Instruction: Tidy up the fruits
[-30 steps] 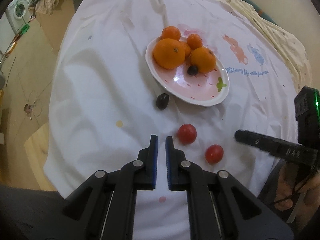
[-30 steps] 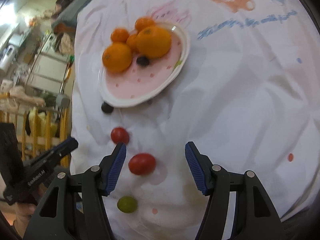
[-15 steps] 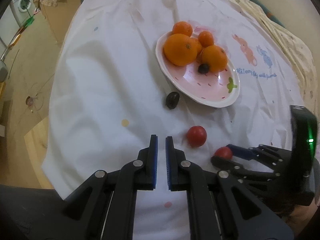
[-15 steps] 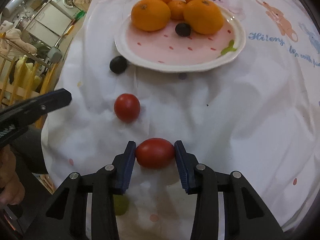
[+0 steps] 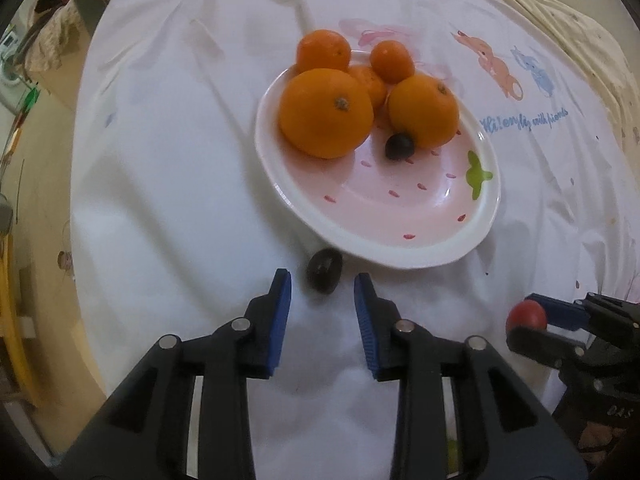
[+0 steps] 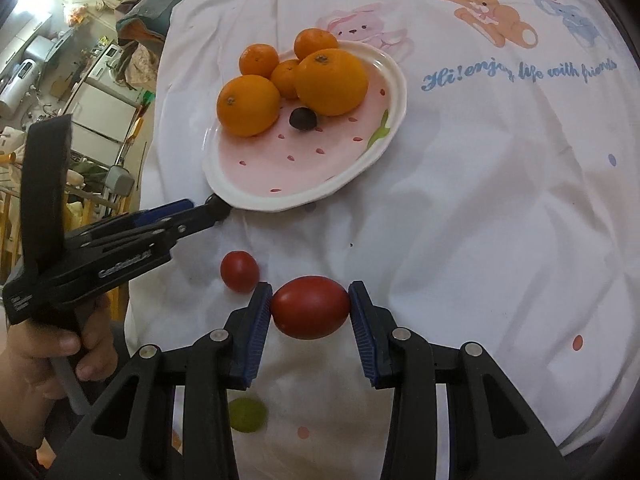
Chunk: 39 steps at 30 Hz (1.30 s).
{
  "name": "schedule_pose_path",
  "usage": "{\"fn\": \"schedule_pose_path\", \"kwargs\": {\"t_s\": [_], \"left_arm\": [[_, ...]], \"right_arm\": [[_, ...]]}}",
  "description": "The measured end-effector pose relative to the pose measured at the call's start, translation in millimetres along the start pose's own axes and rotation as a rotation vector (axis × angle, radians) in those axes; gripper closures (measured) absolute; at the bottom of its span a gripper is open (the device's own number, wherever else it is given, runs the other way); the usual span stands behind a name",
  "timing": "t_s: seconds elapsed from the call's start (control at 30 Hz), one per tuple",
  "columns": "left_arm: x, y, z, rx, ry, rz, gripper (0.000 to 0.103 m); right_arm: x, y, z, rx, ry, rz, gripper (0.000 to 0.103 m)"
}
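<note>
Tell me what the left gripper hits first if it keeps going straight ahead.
Probably the dark fruit lying on the cloth just ahead, between the open left gripper fingers. Beyond it comes the plate rim.

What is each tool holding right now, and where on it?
Right tool grips the oval red tomato by its two narrow ends. Left tool holds nothing: open, straddling the dark grape.

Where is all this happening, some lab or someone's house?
Most likely a lived-in home. The fruit sits on a strawberry-print plate atop a white cloth printed with cartoon animals, and behind it the right wrist view shows white kitchen-style cabinets and cluttered household things.
</note>
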<state>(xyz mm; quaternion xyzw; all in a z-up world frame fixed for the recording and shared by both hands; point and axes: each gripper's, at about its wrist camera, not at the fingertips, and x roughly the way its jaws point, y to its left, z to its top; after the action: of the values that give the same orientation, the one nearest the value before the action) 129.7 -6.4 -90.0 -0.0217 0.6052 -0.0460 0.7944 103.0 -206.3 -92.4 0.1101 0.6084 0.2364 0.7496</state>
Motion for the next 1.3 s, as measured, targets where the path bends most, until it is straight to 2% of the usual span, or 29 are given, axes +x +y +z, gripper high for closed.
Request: {"fn": "schedule_pose_path", "kwargs": {"t_s": [0.17,0.27,0.57,0.67,0.77,0.9,1.13,1.3], "left_arm": [[14.2,-6.8,4.0,0.052,0.018,0.04,0.076],[16.6,-9.8,4.4,0.074,0.016,0.036,0.089],[-2.6,1.9,-4.2,-0.003,0.024,-0.01,0.089],[-21.8,7.8,-8.6,-0.041,-0.004,-0.032,0.089],[-43.5,11.3,-5.7,-0.068,-0.07,-0.063,0.089],[-53.4,14.1,3.3,-0.09,-0.107,-0.071,0.089],[-39.9,-10.4,29.9,-0.036,-0.119,-0.049,0.089],[-27.8,-20.4,45.5,-0.009,-0.133,-0.031,0.089]], "right_arm": [[-1.6,7.7,3.6,-0.021,-0.007,0.019,0.062],[1.5,8.1,3.9,-0.023,-0.002,0.02,0.062],[-8.3,3.6,9.0,0.003,-0.034,0.049,0.062],[-16.4,-0.3,15.5,0.018,-0.064,0.061,0.062],[-23.7,-3.4,26.3,0.013,-0.091,0.053,0.062],[-28.3,-10.6,45.4,0.012,-0.119,0.037,0.062],[-17.2,-22.9,74.8,0.025,-0.148,0.013,0.061],[1.2,-23.8,86.9,0.021,-0.134,0.024,0.061]]}}
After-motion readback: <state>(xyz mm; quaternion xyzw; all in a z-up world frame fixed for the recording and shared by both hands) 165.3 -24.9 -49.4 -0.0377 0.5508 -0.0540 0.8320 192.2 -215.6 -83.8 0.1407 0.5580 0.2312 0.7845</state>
